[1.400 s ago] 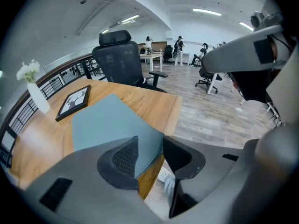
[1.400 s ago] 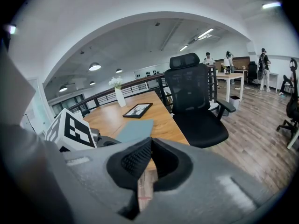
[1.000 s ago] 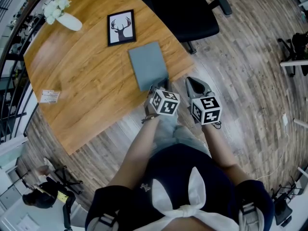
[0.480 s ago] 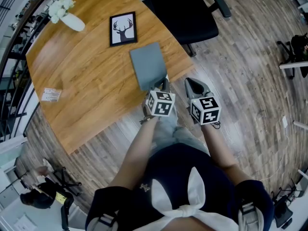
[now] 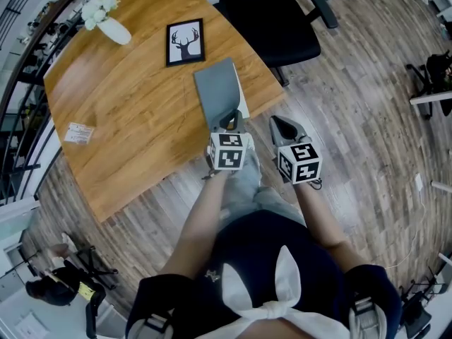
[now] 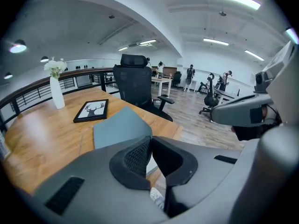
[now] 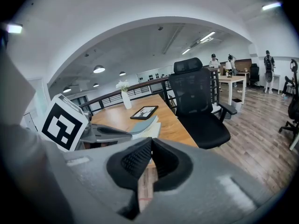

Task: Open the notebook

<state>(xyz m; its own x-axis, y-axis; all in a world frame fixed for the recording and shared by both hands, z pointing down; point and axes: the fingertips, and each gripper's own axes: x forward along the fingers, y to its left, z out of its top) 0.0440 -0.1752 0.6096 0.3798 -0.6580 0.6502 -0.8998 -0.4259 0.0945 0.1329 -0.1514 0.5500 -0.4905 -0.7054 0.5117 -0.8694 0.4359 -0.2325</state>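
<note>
A grey-blue notebook [image 5: 217,89] lies near the right edge of the wooden table [image 5: 127,126]. My left gripper [image 5: 232,121] is shut on the near edge of its cover [image 6: 122,127] and holds it raised. White pages [image 5: 237,96] show under the cover's right side. In the right gripper view the lifted cover [image 7: 145,122] stands above the pages [image 7: 153,130], with the left gripper [image 7: 105,133] at its corner. My right gripper [image 5: 278,122] hangs shut and empty off the table, to the right of the notebook.
A framed deer picture [image 5: 186,42] lies behind the notebook. A white vase of flowers [image 5: 107,21] stands at the far left, and a small card [image 5: 78,133] lies near the left edge. A black office chair [image 5: 275,13] stands beyond the table's right corner.
My left gripper has risen with the cover's near edge. The cover now tilts up and white pages show beside it. The right gripper has shifted slightly.
</note>
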